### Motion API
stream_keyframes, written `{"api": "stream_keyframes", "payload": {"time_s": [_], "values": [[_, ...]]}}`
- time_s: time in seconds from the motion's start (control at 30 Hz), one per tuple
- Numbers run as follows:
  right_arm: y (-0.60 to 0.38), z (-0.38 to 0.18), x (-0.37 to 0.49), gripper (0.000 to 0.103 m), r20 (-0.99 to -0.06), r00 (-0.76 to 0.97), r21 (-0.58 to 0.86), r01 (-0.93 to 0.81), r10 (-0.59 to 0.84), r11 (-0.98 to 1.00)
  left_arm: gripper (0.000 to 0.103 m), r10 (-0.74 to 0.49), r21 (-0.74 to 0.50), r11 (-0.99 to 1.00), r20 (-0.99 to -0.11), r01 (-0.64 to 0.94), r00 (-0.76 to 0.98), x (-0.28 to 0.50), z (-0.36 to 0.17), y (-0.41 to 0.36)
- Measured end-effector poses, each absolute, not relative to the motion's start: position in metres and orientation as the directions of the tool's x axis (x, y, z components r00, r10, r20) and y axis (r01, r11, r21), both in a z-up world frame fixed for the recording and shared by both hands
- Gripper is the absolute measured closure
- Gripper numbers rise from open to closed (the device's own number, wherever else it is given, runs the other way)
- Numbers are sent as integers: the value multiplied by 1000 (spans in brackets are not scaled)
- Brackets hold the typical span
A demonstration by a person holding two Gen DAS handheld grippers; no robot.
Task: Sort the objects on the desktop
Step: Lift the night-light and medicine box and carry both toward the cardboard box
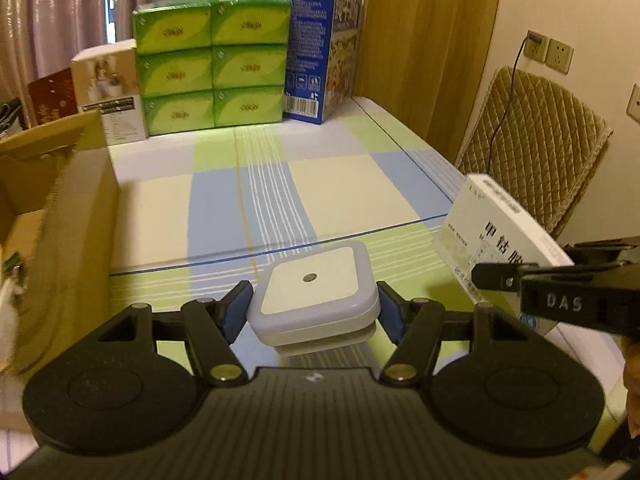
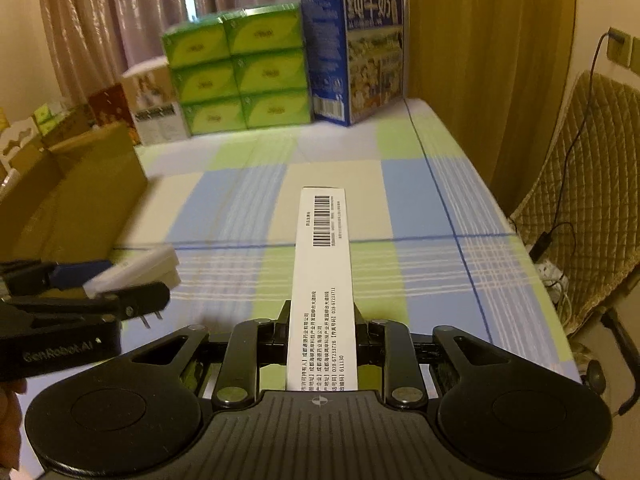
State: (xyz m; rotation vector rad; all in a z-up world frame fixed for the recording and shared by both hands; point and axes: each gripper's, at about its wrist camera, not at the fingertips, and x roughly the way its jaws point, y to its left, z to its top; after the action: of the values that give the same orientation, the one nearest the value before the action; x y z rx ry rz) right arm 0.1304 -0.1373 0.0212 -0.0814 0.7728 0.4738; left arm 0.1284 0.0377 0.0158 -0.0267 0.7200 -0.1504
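My left gripper (image 1: 314,306) is shut on a square white and grey plug-in night light (image 1: 316,280), its blue pads pressed to both sides, above the checked tablecloth (image 1: 340,180). In the right wrist view the night light (image 2: 136,268) shows at the left edge with its metal prongs pointing down. My right gripper (image 2: 322,320) is shut on a long white medicine box (image 2: 322,248), which sticks out forward between the fingers with its barcode at the far end. The same box (image 1: 492,236) appears at the right edge of the left wrist view.
An open cardboard box (image 1: 80,208) stands at the table's left side. At the back are stacked green tissue packs (image 1: 212,68), a blue milk carton (image 1: 320,52) and smaller boxes. A chair with a quilted cover (image 1: 536,152) stands to the right of the table.
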Motion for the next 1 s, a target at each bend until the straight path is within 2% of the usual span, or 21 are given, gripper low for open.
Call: {"api": "stream_keyframes", "payload": {"time_s": [0.23,0.5,1.0], "values": [[-139,65,81,82,-637,638,112,-479,433,871,42,-98,-58,995,-619,79,779,82,61,44],[-130,87,33,82,-609,622,128,-536,492,835,42,-39,-31,999,-604,26,796,30,93,56],[-95,100,-16,82,-578,582,118,-634,572,764,42,66,-20,995,-590,-96,805,-40,109,99]]}}
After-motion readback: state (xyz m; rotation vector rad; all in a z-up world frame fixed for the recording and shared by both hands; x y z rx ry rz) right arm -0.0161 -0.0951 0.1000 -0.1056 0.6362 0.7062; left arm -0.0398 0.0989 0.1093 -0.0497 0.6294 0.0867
